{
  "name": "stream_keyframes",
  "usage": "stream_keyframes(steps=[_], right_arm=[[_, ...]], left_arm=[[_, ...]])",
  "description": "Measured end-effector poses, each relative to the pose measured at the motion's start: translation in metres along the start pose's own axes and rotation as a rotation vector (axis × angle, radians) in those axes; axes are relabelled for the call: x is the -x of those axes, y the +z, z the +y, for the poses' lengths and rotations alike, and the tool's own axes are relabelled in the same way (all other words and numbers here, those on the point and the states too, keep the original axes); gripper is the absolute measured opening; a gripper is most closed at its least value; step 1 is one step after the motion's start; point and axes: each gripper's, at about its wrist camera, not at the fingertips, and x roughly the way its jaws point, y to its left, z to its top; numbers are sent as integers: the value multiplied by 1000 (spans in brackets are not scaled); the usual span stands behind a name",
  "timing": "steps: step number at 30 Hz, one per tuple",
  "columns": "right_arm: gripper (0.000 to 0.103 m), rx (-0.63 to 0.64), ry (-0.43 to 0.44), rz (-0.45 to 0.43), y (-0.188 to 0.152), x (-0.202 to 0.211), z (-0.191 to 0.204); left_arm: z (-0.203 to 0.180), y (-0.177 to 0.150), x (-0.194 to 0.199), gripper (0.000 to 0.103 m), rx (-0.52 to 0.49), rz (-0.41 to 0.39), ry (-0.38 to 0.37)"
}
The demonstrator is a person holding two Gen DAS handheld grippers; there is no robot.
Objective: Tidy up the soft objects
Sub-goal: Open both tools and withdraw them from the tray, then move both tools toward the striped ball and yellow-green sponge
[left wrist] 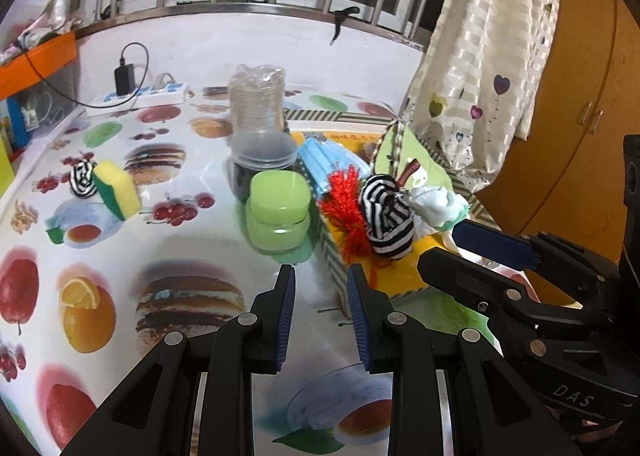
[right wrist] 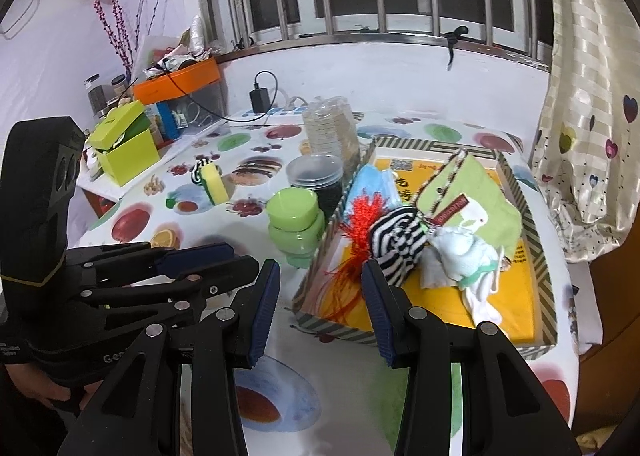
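Observation:
A shallow striped box with a yellow floor (right wrist: 532, 320) holds soft things: a black-and-white striped sock ball (right wrist: 398, 242), a red tassel (right wrist: 366, 216), a blue face mask (right wrist: 372, 182), a pale white-green cloth (right wrist: 464, 256) and a green cloth bag (right wrist: 476, 192). The same pile shows in the left wrist view, with the sock ball (left wrist: 386, 216) in it. On the table at the left lie a yellow-green sponge (left wrist: 118, 188) and a second striped sock (left wrist: 82, 178), touching. My left gripper (left wrist: 322, 276) is open and empty before the box's near corner. My right gripper (right wrist: 320, 272) is open and empty just short of the box.
A green lidded jar (left wrist: 280, 212), a clear tub of dark contents (left wrist: 262, 158) and a stack of clear lids (left wrist: 258, 96) stand left of the box. A power strip with a charger (left wrist: 136, 94), an orange-lidded bin (right wrist: 180, 80) and a green box (right wrist: 126, 146) sit at the back left. A curtain (right wrist: 588, 136) hangs at the right.

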Motion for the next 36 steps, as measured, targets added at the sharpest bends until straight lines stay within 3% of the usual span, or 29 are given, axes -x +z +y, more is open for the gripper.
stream_keyframes(steps=[21, 36], right_arm=[[44, 100, 132, 18, 12, -30, 55], [44, 146, 214, 40, 36, -64, 88]], left_arm=[[71, -6, 14, 26, 134, -19, 135], [119, 3, 23, 26, 170, -21, 232]])
